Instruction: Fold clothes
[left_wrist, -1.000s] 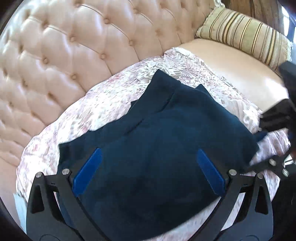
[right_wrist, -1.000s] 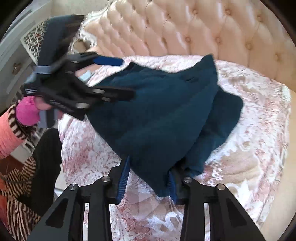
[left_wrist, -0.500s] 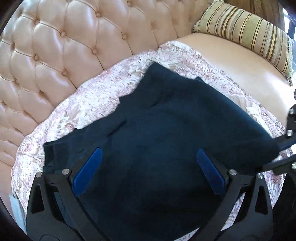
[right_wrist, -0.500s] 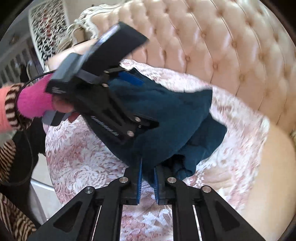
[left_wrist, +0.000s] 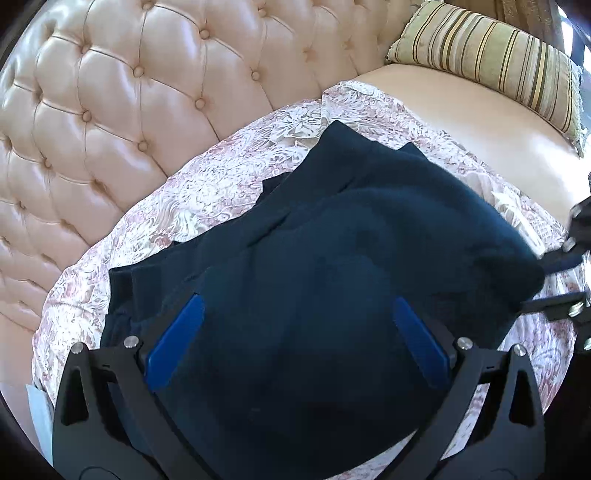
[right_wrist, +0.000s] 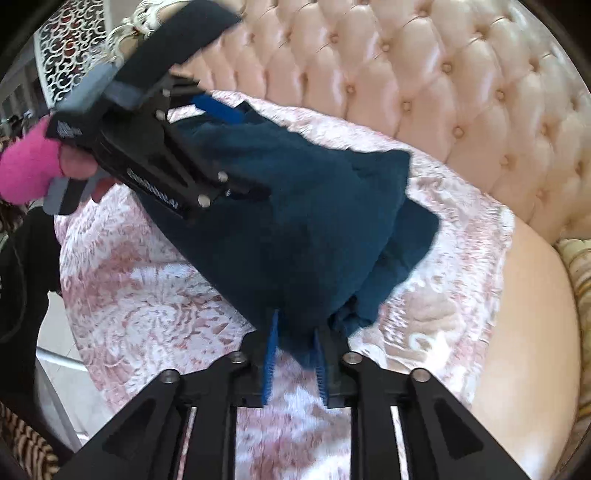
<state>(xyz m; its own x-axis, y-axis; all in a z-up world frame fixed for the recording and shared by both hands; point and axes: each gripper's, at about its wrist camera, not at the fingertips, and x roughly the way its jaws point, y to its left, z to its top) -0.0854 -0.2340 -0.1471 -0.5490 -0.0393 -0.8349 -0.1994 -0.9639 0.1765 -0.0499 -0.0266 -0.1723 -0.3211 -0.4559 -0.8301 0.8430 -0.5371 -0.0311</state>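
Note:
A dark blue garment (left_wrist: 332, 258) lies partly folded on a floral lace cover (left_wrist: 229, 173) on a tufted sofa. My left gripper (left_wrist: 295, 332) is open, its blue pads (left_wrist: 173, 339) wide apart with the garment's near part draped between them. My right gripper (right_wrist: 293, 354) is shut on the garment's corner (right_wrist: 299, 332) and holds it lifted above the cover. The garment (right_wrist: 295, 221) shows bunched in the right wrist view, with the left gripper (right_wrist: 229, 147) resting against its far side. The right gripper's fingers (left_wrist: 554, 280) show at the right edge of the left wrist view.
The tufted cream sofa back (left_wrist: 129, 110) curves behind the cover. A striped cushion (left_wrist: 491, 62) lies at the far right on the bare seat (left_wrist: 480, 122). A white ornate screen (right_wrist: 70, 48) stands at the far left in the right wrist view.
My right gripper closed on the garment's corner and lifted it. The garment bunched up and shifted toward the sofa back. My left gripper stayed open over the garment.

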